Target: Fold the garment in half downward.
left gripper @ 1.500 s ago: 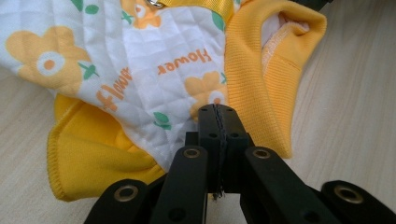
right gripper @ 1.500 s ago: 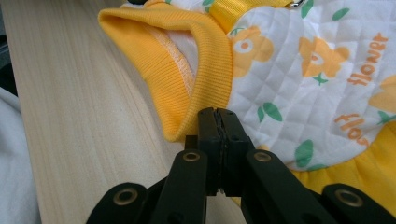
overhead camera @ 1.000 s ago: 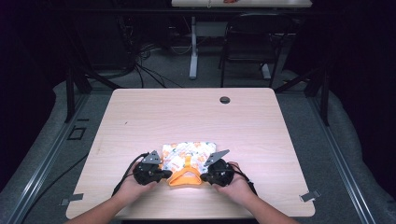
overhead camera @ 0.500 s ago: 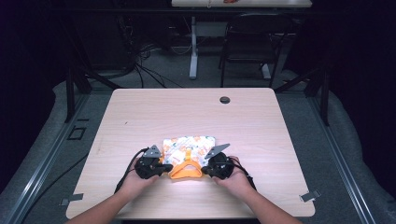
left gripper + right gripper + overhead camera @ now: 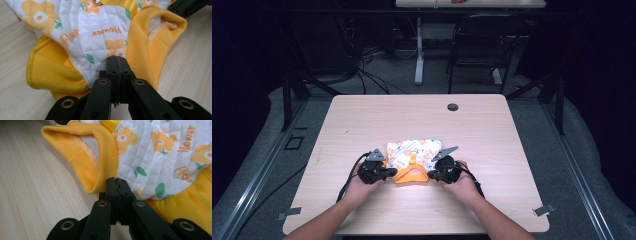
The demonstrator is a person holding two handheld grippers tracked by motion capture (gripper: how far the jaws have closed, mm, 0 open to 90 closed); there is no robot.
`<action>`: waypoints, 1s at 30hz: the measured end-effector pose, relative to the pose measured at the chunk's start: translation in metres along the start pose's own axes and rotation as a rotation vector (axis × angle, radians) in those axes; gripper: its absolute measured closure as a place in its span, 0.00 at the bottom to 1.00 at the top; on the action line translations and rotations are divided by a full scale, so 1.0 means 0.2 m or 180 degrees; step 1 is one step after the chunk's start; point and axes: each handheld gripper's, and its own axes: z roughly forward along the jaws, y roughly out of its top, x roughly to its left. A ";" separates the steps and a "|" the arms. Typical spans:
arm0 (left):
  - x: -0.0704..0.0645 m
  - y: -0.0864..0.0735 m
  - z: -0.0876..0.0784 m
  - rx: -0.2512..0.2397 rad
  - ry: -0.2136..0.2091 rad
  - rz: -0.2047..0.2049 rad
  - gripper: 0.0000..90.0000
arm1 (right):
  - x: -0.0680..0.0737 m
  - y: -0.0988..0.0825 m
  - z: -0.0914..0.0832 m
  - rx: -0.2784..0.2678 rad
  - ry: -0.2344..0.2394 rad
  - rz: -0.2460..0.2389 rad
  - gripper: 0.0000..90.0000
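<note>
A small quilted garment (image 5: 412, 150), white with orange flowers and yellow ribbed trim, lies on the near middle of the wooden table (image 5: 492, 135). My left gripper (image 5: 387, 173) is shut on its left side, pinching the white cloth beside a yellow cuff (image 5: 50, 72). In the left gripper view the jaws of my left gripper (image 5: 116, 58) meet on the printed fabric (image 5: 95, 32). My right gripper (image 5: 432, 175) is shut on the right side. In the right gripper view my right gripper (image 5: 116, 180) bites where the yellow ribbed opening (image 5: 100, 157) joins the quilted cloth (image 5: 162, 152).
A round black grommet (image 5: 452, 107) sits near the table's far edge. Beyond the table stand a dark chair (image 5: 477, 45) and a white table leg (image 5: 418, 60). Bare tabletop lies to both sides and behind the garment.
Both hands and the garment between them have slid a little away from the person, toward the table's middle. The jaws stay shut on the cloth.
</note>
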 end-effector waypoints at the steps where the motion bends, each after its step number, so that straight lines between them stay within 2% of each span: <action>1: 0.00 0.00 0.00 -0.0013 0.0000 -0.0037 1.00 | -0.01 0.00 0.00 0.0004 -0.0021 -0.0001 0.99; 7: 0.04 0.00 0.01 -0.0097 0.0013 -0.0122 1.00 | -0.05 0.00 0.02 -0.0073 -0.0001 0.0138 0.99; 13: 0.05 0.00 0.02 -0.0156 0.0027 -0.0228 1.00 | -0.06 0.00 0.03 -0.0097 -0.0023 0.0173 0.98; 14: 0.05 0.00 0.02 -0.0154 0.0041 -0.0178 1.00 | -0.06 0.00 0.03 -0.0097 -0.0032 0.0172 0.98; 15: 0.04 0.00 0.02 -0.0163 0.0046 -0.0205 1.00 | -0.06 0.00 0.02 -0.0111 -0.0036 0.0168 0.98; 19: 0.03 0.01 -0.01 -0.0197 0.0087 -0.0137 0.99 | -0.05 0.01 0.00 -0.0161 -0.0043 0.0158 0.97; 23: 0.03 0.01 -0.04 -0.0247 0.0087 -0.0202 0.95 | -0.04 0.01 -0.04 -0.0228 -0.0055 0.0166 0.96; 26: 0.01 0.02 -0.07 -0.0253 0.0141 -0.0154 0.94 | -0.02 0.01 -0.08 -0.0284 -0.0070 0.0171 0.94; 30: -0.01 0.03 -0.11 -0.0274 0.0145 -0.0116 0.91 | 0.00 0.01 -0.14 -0.0347 -0.0113 0.0128 0.93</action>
